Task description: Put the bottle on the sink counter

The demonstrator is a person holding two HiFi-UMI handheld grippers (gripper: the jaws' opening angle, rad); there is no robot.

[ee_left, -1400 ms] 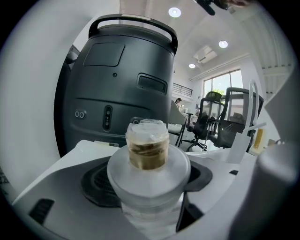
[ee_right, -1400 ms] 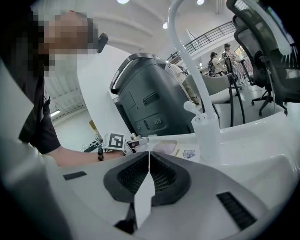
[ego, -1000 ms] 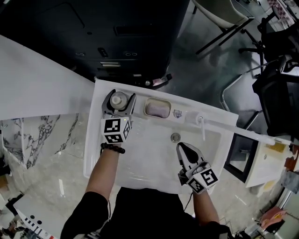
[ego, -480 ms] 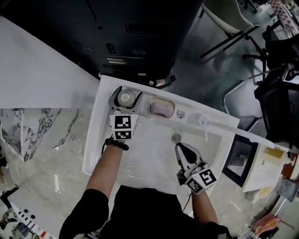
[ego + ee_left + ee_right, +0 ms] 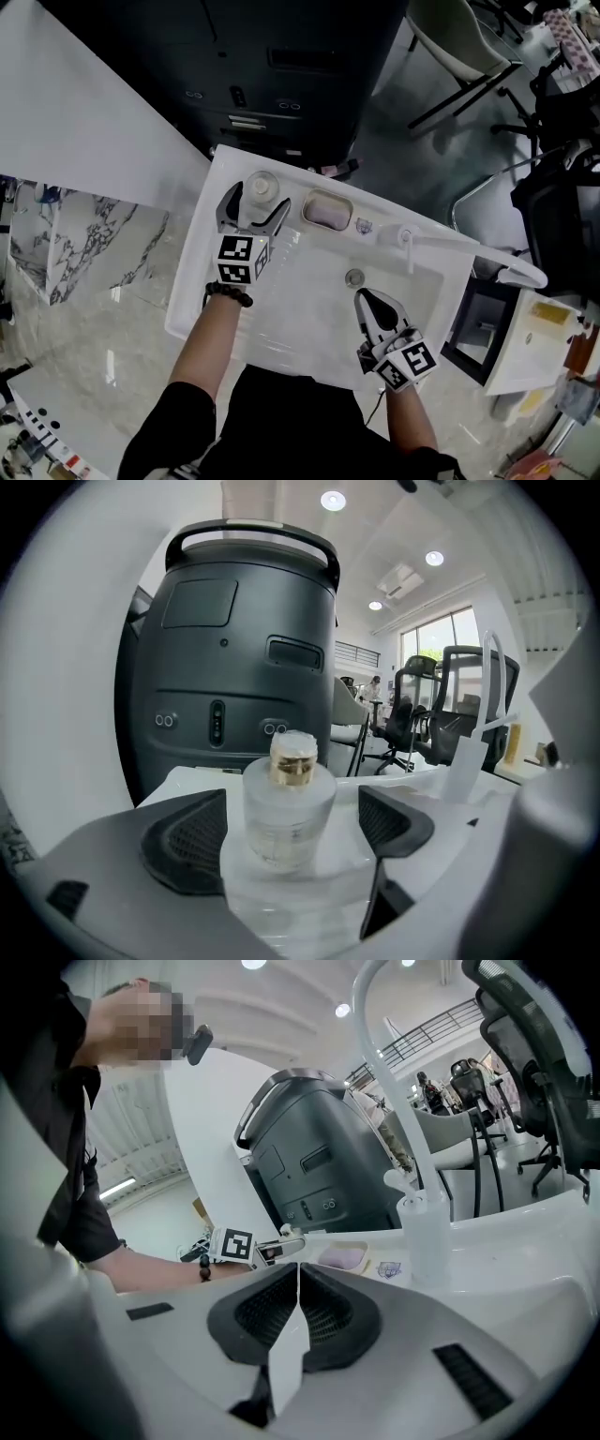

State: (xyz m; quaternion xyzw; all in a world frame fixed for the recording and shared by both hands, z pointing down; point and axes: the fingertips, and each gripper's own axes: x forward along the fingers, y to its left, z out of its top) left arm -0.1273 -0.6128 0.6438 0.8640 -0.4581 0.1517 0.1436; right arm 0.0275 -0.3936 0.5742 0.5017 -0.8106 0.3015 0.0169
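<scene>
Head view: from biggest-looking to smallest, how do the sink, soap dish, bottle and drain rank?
1. sink
2. soap dish
3. bottle, only a little smaller than the dish
4. drain

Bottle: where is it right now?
In the head view the bottle stands at the back left corner of the sink counter, left of the soap dish. It is between the opening jaws of the left gripper, touching neither.

Pink soap (image 5: 326,212) lies near a white faucet (image 5: 406,240).
</scene>
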